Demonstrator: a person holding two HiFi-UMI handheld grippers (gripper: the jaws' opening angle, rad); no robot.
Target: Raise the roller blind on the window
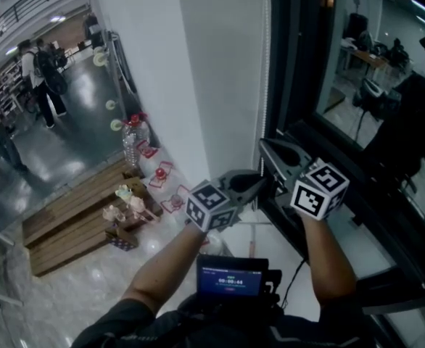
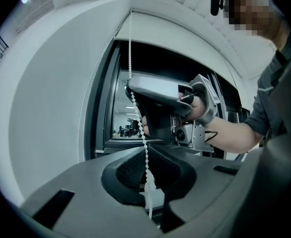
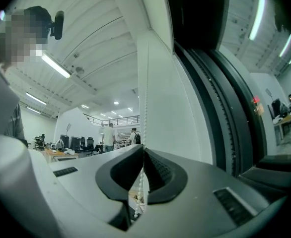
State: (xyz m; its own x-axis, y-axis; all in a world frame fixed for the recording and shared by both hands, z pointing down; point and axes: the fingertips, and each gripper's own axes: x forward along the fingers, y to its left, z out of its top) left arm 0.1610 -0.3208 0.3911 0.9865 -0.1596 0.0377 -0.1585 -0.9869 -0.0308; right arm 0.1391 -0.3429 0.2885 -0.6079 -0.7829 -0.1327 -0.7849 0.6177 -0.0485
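A white bead chain (image 1: 266, 71) hangs down the dark window frame's left edge. My left gripper (image 1: 258, 183) is shut on the bead chain (image 2: 138, 118), which runs down between its pads. My left gripper (image 2: 146, 175) points up at the right gripper (image 2: 155, 90), which holds the same chain just above. My right gripper (image 1: 266, 149) sits against the frame, higher than the left. In its own view my right gripper (image 3: 141, 165) is shut on the bead chain (image 3: 146, 98), which rises straight up beside the white wall. I cannot make out the blind's fabric.
The dark window (image 1: 372, 85) with its sill (image 1: 343, 216) fills the right side. A white wall panel (image 1: 220, 71) stands left of the chain. Below left lie wooden pallets (image 1: 75, 220), bottles (image 1: 136, 140) and small items; people (image 1: 42, 71) stand farther off. A screen device (image 1: 232, 275) hangs at my chest.
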